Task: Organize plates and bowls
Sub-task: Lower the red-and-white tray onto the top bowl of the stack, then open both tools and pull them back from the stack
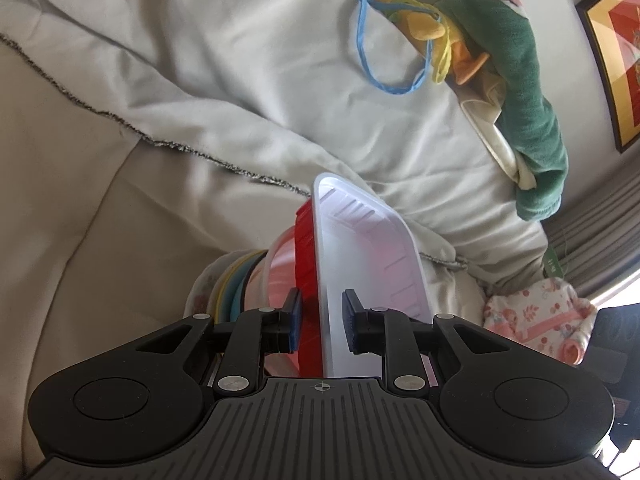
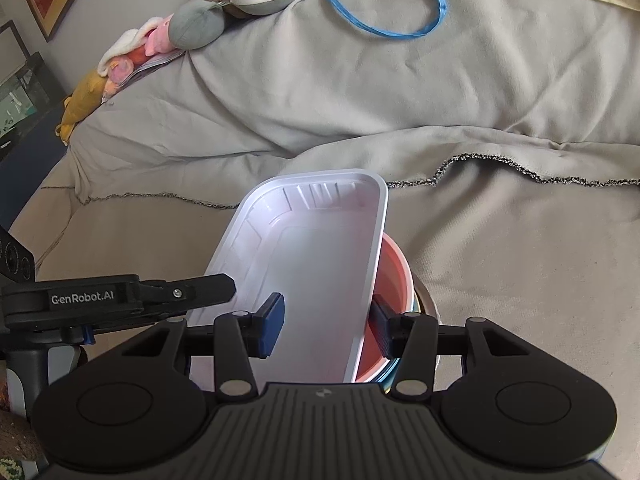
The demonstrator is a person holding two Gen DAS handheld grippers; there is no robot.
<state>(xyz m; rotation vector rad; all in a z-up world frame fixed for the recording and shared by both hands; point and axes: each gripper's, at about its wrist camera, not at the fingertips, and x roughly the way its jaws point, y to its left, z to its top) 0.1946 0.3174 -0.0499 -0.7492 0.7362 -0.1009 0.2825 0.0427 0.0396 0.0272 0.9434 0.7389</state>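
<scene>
A white rectangular tray stands tilted on its long side against a red tray, on a stack of pink, blue and yellow bowls. My left gripper is shut on the white tray's rim, with one pad on the red tray's outside and the other inside the white one. In the right wrist view the white tray leans over a pink bowl. My right gripper straddles its right wall, standing open with a clear gap to the inner pad. One of the left gripper's fingers reaches the tray's left rim.
The stack sits on a beige couch seat partly under a grey blanket. Plush toys, a blue cord loop and a green towel lie along the back. A framed picture hangs at the right, above a floral cloth.
</scene>
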